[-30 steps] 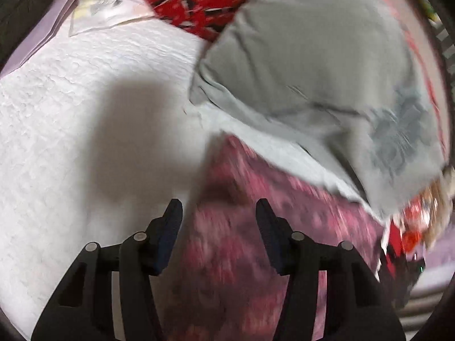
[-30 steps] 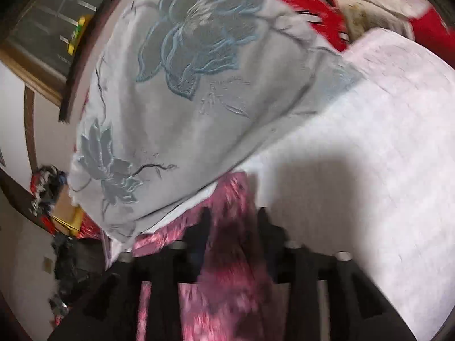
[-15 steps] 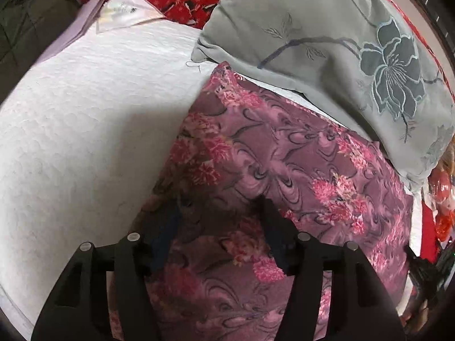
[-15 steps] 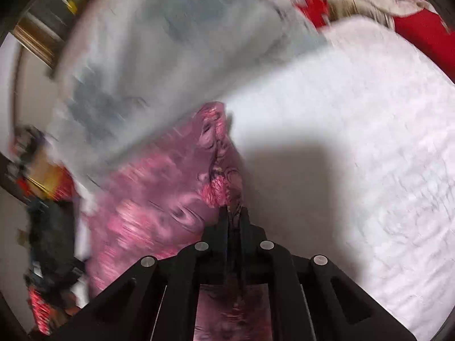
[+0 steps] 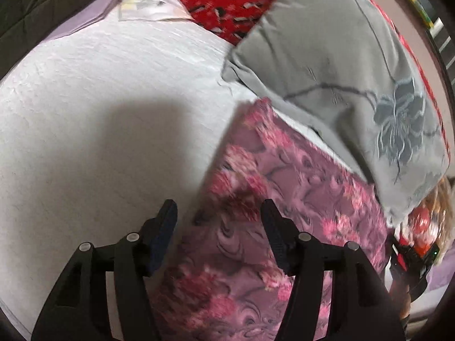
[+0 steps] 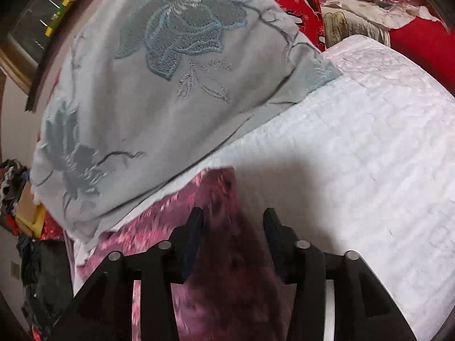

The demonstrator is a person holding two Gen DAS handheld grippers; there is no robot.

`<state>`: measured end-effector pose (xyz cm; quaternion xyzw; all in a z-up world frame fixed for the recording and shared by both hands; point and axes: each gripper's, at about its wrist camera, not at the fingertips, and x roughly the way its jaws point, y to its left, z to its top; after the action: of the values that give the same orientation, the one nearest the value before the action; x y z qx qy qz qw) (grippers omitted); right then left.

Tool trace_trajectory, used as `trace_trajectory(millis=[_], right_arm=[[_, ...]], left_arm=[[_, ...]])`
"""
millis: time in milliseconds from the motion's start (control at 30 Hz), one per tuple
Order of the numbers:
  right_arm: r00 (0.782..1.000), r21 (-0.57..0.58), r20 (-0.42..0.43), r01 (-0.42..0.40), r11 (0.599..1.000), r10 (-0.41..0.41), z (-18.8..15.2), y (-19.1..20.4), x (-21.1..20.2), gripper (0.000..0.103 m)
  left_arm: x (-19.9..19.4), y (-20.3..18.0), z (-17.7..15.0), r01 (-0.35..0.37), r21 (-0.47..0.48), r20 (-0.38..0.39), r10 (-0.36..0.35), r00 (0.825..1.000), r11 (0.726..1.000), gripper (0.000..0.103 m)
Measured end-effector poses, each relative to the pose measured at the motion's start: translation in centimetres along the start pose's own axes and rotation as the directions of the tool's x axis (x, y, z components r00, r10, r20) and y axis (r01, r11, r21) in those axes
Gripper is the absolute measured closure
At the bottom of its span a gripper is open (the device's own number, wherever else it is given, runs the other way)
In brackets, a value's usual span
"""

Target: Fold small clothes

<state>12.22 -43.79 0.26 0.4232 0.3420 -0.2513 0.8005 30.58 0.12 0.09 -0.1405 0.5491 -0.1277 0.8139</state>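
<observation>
A small pink and maroon floral garment (image 5: 284,184) lies on the white quilted bed cover (image 5: 99,99), its far corner against a grey pillow. My left gripper (image 5: 219,207) hangs open over the garment's left edge, cloth under its right finger and bare quilt under its left. In the right wrist view the same garment (image 6: 159,221) runs under my right gripper (image 6: 233,213). Its jaws are opening and stand apart, with a dark, blurred fold of the cloth between them. I cannot tell whether the pads touch it.
A grey pillow (image 5: 327,56) with embroidered flowers lies along the garment's far side, also shown as the pillow (image 6: 170,85). Red patterned bedding (image 5: 227,0) and papers (image 5: 148,2) sit beyond. Clutter (image 5: 412,250) is off the bed's edge. White quilt (image 6: 355,156) spreads to the right.
The right jaws, pinched shut on the garment's edge half a second ago, now stand apart. The left gripper has slid from over the garment's middle to its left edge.
</observation>
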Motion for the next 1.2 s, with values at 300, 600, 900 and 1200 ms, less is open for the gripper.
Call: trace_trajectory(millis=[300, 600, 900, 1200], right_arm=[[0.999, -0.01, -0.044, 0.026, 1.0, -0.026, 0.9, 0.4, 3.0, 0.093], [0.995, -0.035, 0.03, -0.094, 0.995, 0.095, -2.1, 0.3, -1.9, 0.068], [0.999, -0.108, 0.026, 0.03, 0.994, -0.028, -5.3, -0.5, -5.7, 0.052], [1.0, -0.163, 0.005, -0.021, 0.986, 0.022, -7.8, -0.5, -6.3, 0.095]], left_arm=[[0.1, 0.4, 1.2, 0.06, -0.034, 0.03, -0.059, 0.998, 0.998, 0.043], [1.3, -4.8, -1.2, 0.003, 0.214, -0.01, -0.001, 1.0, 0.977, 0.024], [1.5, -6.2, -2.2, -0.085, 0.302, 0.01, 0.086, 0.996, 0.95, 0.024], [1.7, -4.4, -2.2, -0.076, 0.254, -0.041, 0.09, 0.995, 0.964, 0.024]])
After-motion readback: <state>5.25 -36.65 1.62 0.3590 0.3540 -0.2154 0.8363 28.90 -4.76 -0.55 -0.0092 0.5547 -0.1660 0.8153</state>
